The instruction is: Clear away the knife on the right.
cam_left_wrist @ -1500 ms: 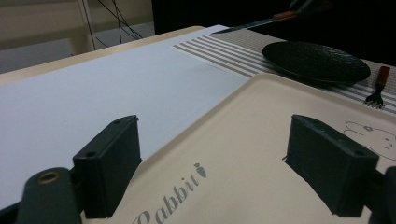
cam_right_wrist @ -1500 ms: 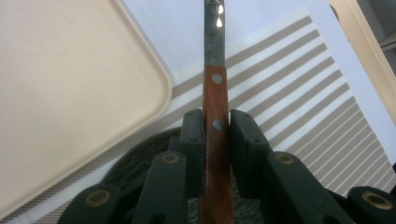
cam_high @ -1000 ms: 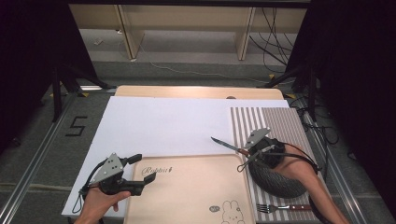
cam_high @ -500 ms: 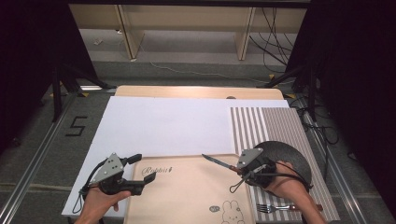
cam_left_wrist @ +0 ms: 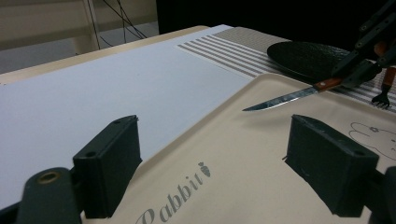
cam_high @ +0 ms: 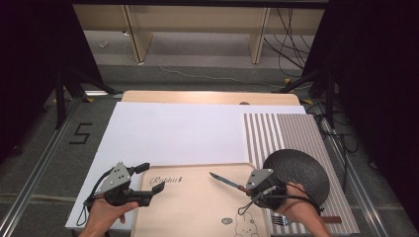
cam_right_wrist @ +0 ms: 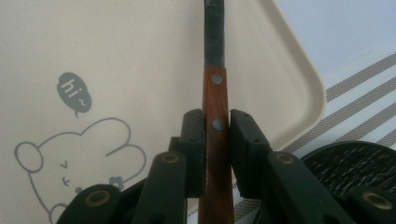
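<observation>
My right gripper is shut on the wooden handle of a knife, whose blade points left and away over the cream tray. In the right gripper view the jaws clamp the brown riveted knife handle above the tray's rabbit drawing. My left gripper is open at the tray's left edge, near the "Rabbit" print, with nothing between its jaws. The left gripper view shows the knife hovering just over the tray, and the right gripper holding it.
A dark round plate lies on the striped placemat at the right. A fork lies on the mat near the front edge. A white sheet covers the table behind the tray.
My right gripper has carried the knife left and toward me, from over the placemat to over the tray. The left gripper has stayed still.
</observation>
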Motion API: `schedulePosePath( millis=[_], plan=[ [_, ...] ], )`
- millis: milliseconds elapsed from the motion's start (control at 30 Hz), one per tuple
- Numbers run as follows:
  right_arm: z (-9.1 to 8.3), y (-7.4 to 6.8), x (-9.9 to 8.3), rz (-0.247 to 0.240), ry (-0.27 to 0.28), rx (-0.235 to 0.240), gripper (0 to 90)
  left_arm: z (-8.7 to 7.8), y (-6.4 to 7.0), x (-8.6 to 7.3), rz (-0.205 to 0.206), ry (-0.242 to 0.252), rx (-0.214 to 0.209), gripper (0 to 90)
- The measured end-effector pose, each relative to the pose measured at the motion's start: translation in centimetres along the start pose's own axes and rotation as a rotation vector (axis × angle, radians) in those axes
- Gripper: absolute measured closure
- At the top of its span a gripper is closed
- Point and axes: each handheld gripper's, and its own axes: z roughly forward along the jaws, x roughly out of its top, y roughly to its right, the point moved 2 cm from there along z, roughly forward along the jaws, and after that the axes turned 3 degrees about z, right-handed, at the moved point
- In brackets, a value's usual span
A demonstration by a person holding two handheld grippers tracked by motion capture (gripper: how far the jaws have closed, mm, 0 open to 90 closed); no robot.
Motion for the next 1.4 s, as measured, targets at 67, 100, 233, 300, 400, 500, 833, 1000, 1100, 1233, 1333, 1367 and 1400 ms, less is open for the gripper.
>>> schedulePosePath(
  millis=[67, 100, 233, 300, 400, 500, 833, 1000, 1100, 1233, 1333, 1367, 1400],
  plan=[
    [0.1, -0.2, 0.0, -0.001, -0.005, 0.001, 76.9, 0.0, 0.0, 0.0, 0.0, -0.003, 0.001, 17.1],
    [0.2, -0.4, -0.1, -0.001, -0.003, 0.01, 76.9, 0.0, 0.1, 0.0, 0.001, -0.004, 0.001, 17.1],
    [0.7, -1.1, -0.3, 0.006, -0.015, 0.022, 76.9, -0.1, 0.1, 0.0, -0.013, -0.001, 0.005, 17.1],
    [0.7, -1.4, -0.4, 0.014, -0.031, 0.016, 76.9, -0.1, 0.1, 0.0, -0.014, 0.0, 0.005, 17.1],
    [0.9, -1.6, -0.5, 0.02, -0.017, 0.021, 76.9, -0.1, 0.1, 0.0, -0.003, 0.0, 0.003, 17.1],
    [1.1, -2.0, -0.6, 0.034, -0.033, 0.023, 76.9, -0.1, 0.2, 0.0, -0.005, 0.001, 0.003, 17.1],
    [2.2, -3.4, -1.1, 0.046, -0.04, 0.044, 76.7, -0.1, 0.2, 0.0, -0.003, 0.0, 0.0, 17.1],
    [2.6, -3.9, -1.3, 0.061, -0.076, 0.062, 76.6, -0.1, 0.2, 0.0, -0.015, 0.001, 0.004, 17.1],
    [2.9, -4.0, -1.4, 0.059, -0.066, 0.074, 76.4, -0.1, 0.2, 0.0, -0.003, -0.001, 0.001, 17.1],
    [3.0, -4.0, -1.4, 0.085, -0.06, 0.079, 71.4, -0.1, 0.2, 0.0, -0.007, 0.001, 0.0, 17.1],
    [2.7, -4.0, -1.2, 0.111, -0.04, 0.077, 56.2, -0.1, 0.1, 0.1, -0.001, 0.001, 0.0, 17.1],
    [2.6, -3.9, -1.1, 0.116, -0.022, 0.074, 51.5, -0.1, 0.1, 0.1, -0.004, 0.001, 0.002, 17.1],
    [2.6, -3.8, -1.0, 0.118, 0.01, 0.076, 48.7, -0.1, 0.1, 0.1, -0.003, 0.0, 0.001, 17.1]
  ],
)
